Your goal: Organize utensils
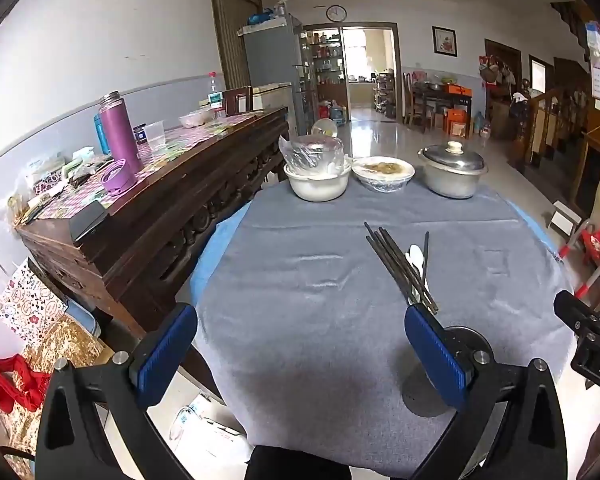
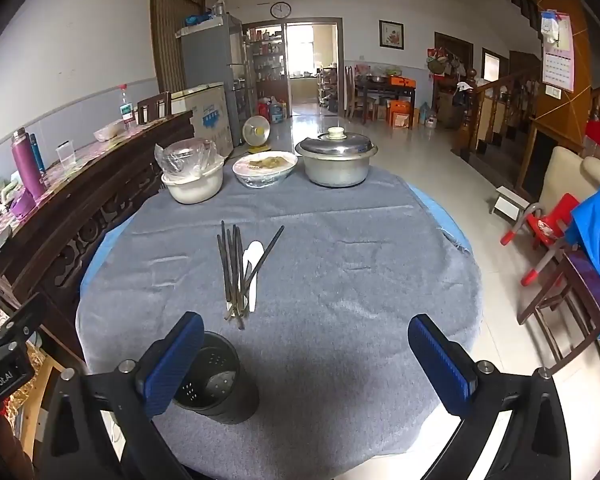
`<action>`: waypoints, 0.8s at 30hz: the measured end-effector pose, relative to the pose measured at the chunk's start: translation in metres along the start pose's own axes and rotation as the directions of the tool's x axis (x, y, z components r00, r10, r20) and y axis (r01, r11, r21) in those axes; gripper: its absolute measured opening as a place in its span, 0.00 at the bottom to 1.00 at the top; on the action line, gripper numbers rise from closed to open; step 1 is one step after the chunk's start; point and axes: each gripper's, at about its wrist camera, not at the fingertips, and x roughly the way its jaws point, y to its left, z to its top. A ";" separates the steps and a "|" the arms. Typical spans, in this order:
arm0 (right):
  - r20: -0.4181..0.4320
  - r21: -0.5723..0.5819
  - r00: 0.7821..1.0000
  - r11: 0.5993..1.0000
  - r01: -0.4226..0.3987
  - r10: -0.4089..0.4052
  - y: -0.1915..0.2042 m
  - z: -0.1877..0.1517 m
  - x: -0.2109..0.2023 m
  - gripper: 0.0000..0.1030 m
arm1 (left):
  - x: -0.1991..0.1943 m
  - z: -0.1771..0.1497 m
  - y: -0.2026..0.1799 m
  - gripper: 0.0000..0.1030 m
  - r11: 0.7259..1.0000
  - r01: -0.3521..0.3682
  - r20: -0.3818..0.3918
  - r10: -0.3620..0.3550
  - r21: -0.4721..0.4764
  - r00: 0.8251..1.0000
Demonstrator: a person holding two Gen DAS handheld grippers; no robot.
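both grippers, left [image 1: 300,354] and right [image 2: 306,364], hang released, holding nothing. chopsticks [image 2: 233,272] and spoon [image 2: 252,270] lie loose just beyond the holder [image 2: 216,380]. pinching the bundle could scatter sticks, or a finger could tip the holder.

Surface [image 2: 340,280] cover: grey cloth, matt, napped, creased. Chopsticks [image 2: 232,268] near the centre: dark, matt. Spoon [image 2: 253,258] among them: white, smooth, looks plastic. Holder [image 2: 216,384] near the front edge: dark perforated cylinder, dull sheen. Far edge: lidded pot [image 2: 337,160] in brushed metal; pale basin [image 2: 194,184] of smooth plastic carrying a bowl in clear glossy film [image 2: 186,156]; dish [image 2: 265,168] under cling film. Sideboard [image 1: 172,200]: dark carved wood, glossy top. Flask [image 1: 118,132]: purple, satin finish. Finger pads [image 2: 174,364]: blue, ribbed. Floor [image 2: 420,160]: polished tile.
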 end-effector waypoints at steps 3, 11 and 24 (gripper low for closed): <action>-0.011 -0.002 1.000 1.000 -0.002 0.002 0.000 -0.006 0.005 1.00 | 0.000 -0.001 -0.003 1.00 1.000 0.011 -0.009 -0.011 0.009 1.000; 0.000 0.018 1.000 1.000 -0.007 0.007 -0.012 -0.015 -0.020 1.00 | -0.012 -0.011 -0.005 1.00 1.000 0.020 -0.007 -0.019 0.021 1.000; 0.110 0.045 0.994 0.999 -0.015 0.010 -0.025 -0.030 -0.051 1.00 | -0.028 -0.026 -0.007 1.00 0.998 0.049 -0.012 -0.049 0.031 0.999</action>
